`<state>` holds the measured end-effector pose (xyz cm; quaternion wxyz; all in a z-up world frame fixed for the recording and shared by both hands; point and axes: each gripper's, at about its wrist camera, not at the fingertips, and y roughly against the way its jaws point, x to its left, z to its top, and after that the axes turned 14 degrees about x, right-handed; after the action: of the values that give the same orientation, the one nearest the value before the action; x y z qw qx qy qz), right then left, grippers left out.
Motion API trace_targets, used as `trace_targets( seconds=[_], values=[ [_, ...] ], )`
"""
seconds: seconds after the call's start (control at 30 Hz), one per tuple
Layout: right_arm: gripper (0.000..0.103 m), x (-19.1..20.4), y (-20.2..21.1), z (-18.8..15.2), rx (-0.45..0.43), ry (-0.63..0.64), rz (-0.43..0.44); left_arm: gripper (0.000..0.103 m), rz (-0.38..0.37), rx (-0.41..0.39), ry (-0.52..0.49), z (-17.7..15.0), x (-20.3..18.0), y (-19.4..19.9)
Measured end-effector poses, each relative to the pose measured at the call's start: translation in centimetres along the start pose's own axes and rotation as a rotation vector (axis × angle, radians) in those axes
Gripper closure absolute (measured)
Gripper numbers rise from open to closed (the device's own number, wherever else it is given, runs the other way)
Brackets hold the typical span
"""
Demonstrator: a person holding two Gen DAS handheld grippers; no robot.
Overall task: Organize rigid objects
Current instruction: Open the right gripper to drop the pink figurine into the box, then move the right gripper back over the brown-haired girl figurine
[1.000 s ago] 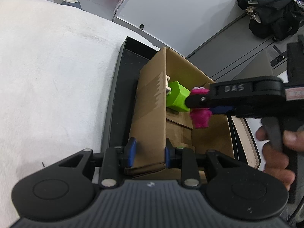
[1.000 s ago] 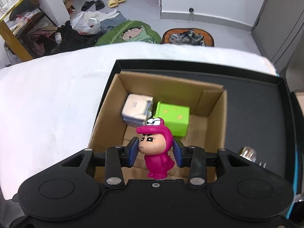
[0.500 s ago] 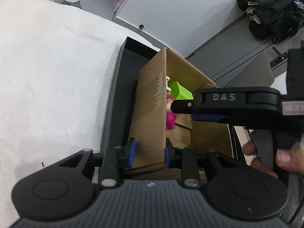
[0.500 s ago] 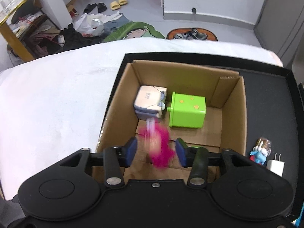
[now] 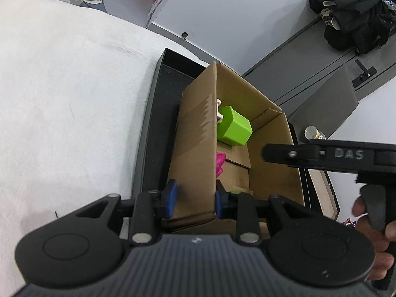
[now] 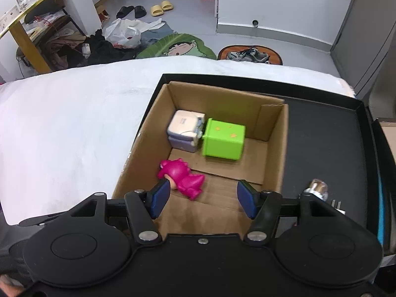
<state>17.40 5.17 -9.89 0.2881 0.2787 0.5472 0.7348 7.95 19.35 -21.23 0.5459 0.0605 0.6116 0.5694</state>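
Observation:
A pink dinosaur figurine [image 6: 184,176] lies on its side on the floor of the cardboard box [image 6: 274,148], near the box's left wall; a sliver of the figurine [image 5: 219,164] shows in the left wrist view. Behind it sit a green cube [image 6: 224,142] and a white-and-lilac box toy [image 6: 186,130]. My right gripper [image 6: 202,199] hovers above the box, its jaws opening, nothing between the pads. My left gripper [image 5: 194,201] is shut on the box wall [image 5: 195,148], one pad on each side. The right gripper's arm [image 5: 329,157] shows at the right there.
The box stands in a black tray [image 6: 326,133] on a white cloth-covered table [image 6: 74,123]. A small figure with a clear dome [image 6: 318,188] and a white plug lie in the tray at the right. A hand [image 5: 371,242] grips the right tool.
The right gripper let go of the pink figurine, which dropped into the box and now lies on its side. The right gripper's jaws widened and it drew back and up. The left gripper stayed put.

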Motion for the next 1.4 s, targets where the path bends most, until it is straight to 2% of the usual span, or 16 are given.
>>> trace_targets(
  seconds=[0.4,0.57,0.93,1.13,1.4],
  values=[
    [0.043,-3.6,2.6,-0.8,-0.036,-0.021,-0.008,0.075,0.003,-0.001,-0.001,0.0,0.0,0.1],
    [0.042,-5.6,3.5,-1.8,-0.045,-0.024,-0.038,0.075,0.008,0.0,-0.004,0.0,-0.1,0.1],
    [0.039,-11.3,3.6,-4.4,-0.019,-0.101,-0.093,0.075,0.023,0.001,-0.013,0.1,-0.3,0.1],
    [0.039,-13.1,2.1,-5.6,0.0,-0.144,-0.091,0.076,0.057,0.007,-0.035,0.2,-0.8,0.0],
    [0.039,-15.1,0.0,-6.6,0.018,-0.199,-0.076,0.081,0.162,0.003,-0.107,0.2,-2.6,-0.1]
  ],
)
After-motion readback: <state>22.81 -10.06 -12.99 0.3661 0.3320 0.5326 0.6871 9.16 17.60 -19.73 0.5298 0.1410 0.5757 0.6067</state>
